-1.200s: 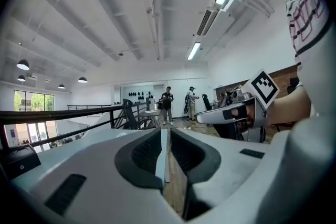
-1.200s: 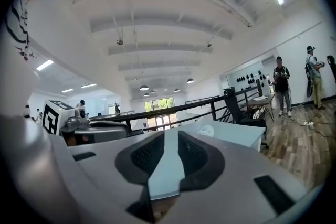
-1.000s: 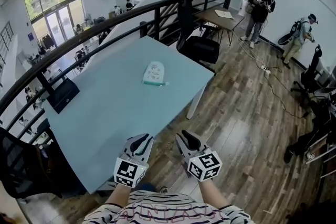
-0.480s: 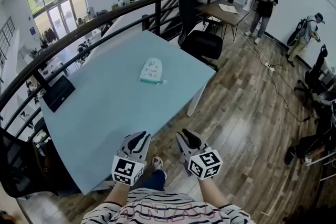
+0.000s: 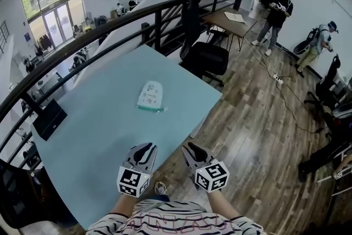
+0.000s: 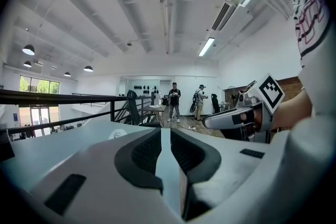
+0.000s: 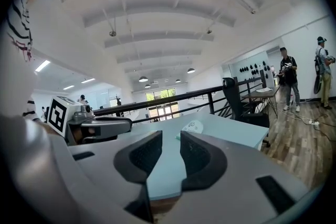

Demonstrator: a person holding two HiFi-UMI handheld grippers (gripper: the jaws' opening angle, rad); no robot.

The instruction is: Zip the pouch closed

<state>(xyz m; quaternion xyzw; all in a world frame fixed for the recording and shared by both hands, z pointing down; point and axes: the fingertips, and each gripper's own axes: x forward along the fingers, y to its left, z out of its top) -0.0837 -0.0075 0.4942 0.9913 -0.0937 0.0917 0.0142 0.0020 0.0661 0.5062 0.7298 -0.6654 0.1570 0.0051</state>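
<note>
A small white pouch with a teal lower edge lies flat on the pale blue table, towards its far side. It also shows in the right gripper view as the pouch, small and far beyond the jaws, and in the left gripper view as the pouch. My left gripper hovers over the table's near edge, shut with nothing in it. My right gripper is beside it, just off the table's edge above the floor, its jaws open and empty. Both point towards the pouch, well short of it.
A black box sits at the table's left corner. A dark railing runs behind the table, with a black chair at its far right corner. Two people stand at the back right on the wooden floor.
Both grippers and the head have moved forward towards the table; the pouch now sits lower and nearer in the head view. Neither gripper's jaws have changed.
</note>
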